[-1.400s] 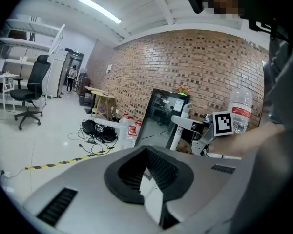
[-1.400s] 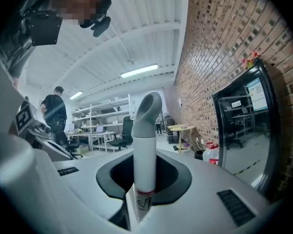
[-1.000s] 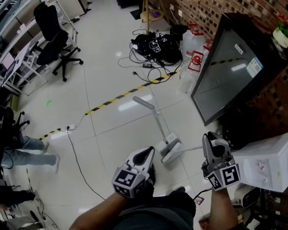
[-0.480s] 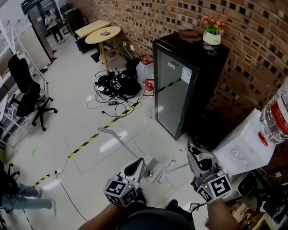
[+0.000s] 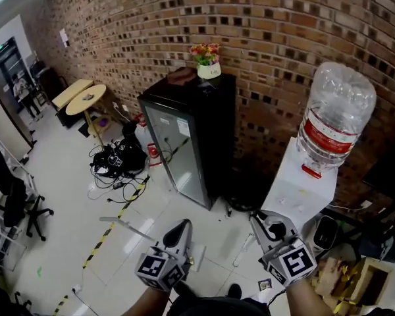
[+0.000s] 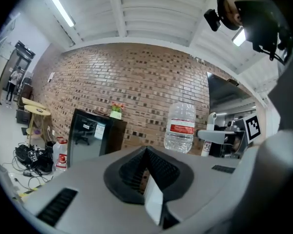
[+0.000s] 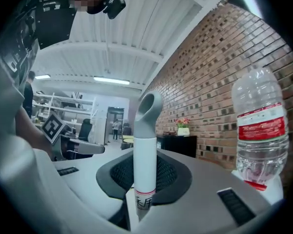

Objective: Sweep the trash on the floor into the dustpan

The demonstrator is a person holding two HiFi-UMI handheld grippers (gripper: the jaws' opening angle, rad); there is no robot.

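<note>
Jaws of the right gripper (image 5: pixel 263 224) are clenched on a grey-and-white handle (image 7: pixel 145 150), judged the broom's; those of the left gripper (image 5: pixel 180 232) are pinched on a white flat piece (image 6: pixel 154 199), perhaps the dustpan's. Sweeping seems not begun: both must be lowered to the floor (image 5: pixel 66 242). Trash and dustpan contents cannot be made out.

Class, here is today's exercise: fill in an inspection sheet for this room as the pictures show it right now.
Surface: pale tiled floor, striped tape across it.
Job's things: white handle with grey loop; long grey stick beside left tool; trash not made out.
Clutter: dim heap at lower right, unclear.
Tools: left tool shut on white flat piece; right tool shut on white handle.
Cables: black tangle on floor.
Surroundings: brick wall, black fridge, water bottle, round tables.
</note>
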